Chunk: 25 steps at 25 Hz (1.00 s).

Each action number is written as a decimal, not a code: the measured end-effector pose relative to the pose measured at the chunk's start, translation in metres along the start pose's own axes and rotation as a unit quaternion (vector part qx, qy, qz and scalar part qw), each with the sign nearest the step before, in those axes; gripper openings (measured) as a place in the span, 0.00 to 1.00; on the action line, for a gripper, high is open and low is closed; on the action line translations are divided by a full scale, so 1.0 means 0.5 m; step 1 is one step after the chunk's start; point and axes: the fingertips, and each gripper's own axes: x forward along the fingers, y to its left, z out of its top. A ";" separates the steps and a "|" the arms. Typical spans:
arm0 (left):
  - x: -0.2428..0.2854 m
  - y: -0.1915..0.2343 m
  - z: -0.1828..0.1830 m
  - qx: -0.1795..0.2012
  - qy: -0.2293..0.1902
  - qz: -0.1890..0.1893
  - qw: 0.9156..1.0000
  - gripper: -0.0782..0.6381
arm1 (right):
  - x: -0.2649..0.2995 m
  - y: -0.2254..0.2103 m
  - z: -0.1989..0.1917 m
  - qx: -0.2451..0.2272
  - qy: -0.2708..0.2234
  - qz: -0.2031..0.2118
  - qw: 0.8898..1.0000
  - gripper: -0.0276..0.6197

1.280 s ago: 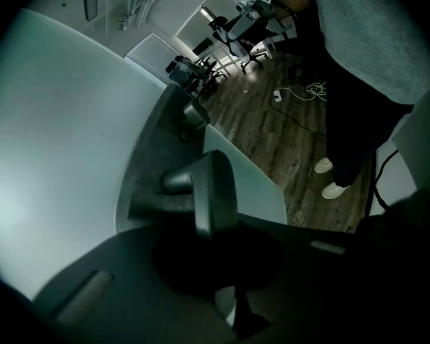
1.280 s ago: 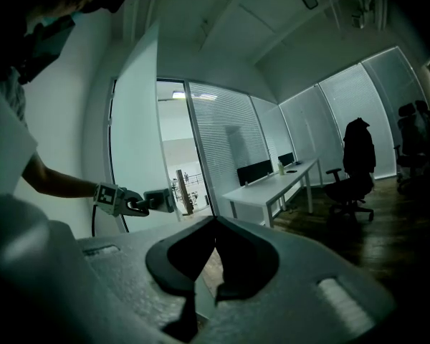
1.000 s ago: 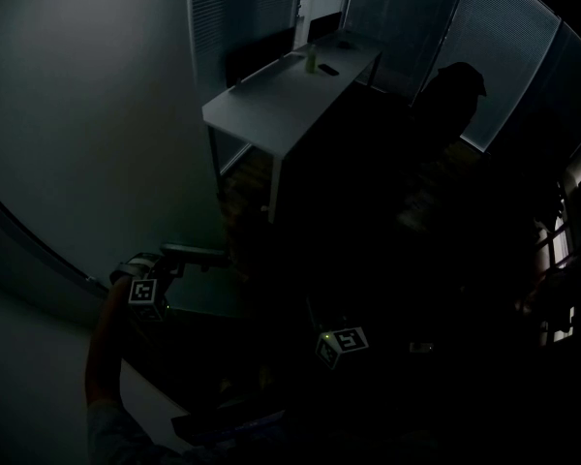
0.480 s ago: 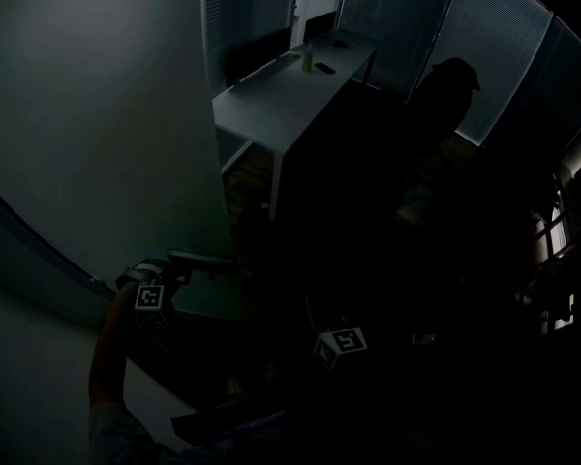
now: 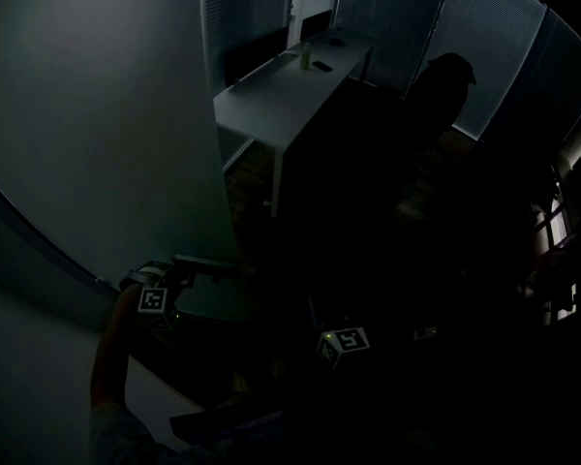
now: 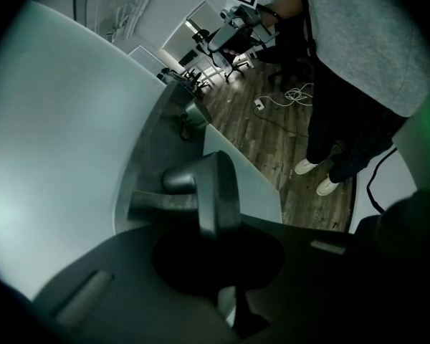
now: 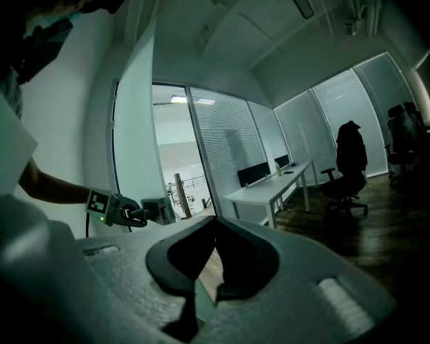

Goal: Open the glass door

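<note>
A: Head view. Where did we have the glass door (image 5: 97,114)?
B: It filled the left of the frame, with its free edge near the desk (image 5: 290,90). We had the left gripper (image 5: 179,279) clamped on the handle (image 5: 211,264) at that edge, which looked like the best leverage for the swing. The forearm (image 5: 107,347) came up from below and the tool was angled down onto the handle. The rest was too dark; only the other marker cube (image 5: 342,343) showed, low in the middle.
A: Left gripper view?
B: The jaws were closed round the handle lever (image 6: 216,192), with the door pane (image 6: 57,142) to the left of it and the wood floor (image 6: 272,135) beyond. We judged the grip firm.
A: Right gripper view?
B: The right gripper (image 7: 215,228) was clenched on nothing and held roughly level, well apart from the door. We guess that was to stay clear of the swing. From there we saw the door edge (image 7: 132,142) standing off the frame, so it was probably partly open. The office chair (image 7: 347,163) was far behind.
</note>
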 end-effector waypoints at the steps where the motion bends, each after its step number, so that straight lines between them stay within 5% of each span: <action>1: -0.004 -0.007 0.001 0.001 0.000 0.000 1.000 0.11 | -0.005 0.005 -0.004 0.000 0.000 0.000 1.000 0.05; 25: -0.027 -0.018 0.016 0.014 -0.007 -0.005 1.000 0.11 | 0.020 0.026 0.002 -0.005 0.009 0.006 1.000 0.05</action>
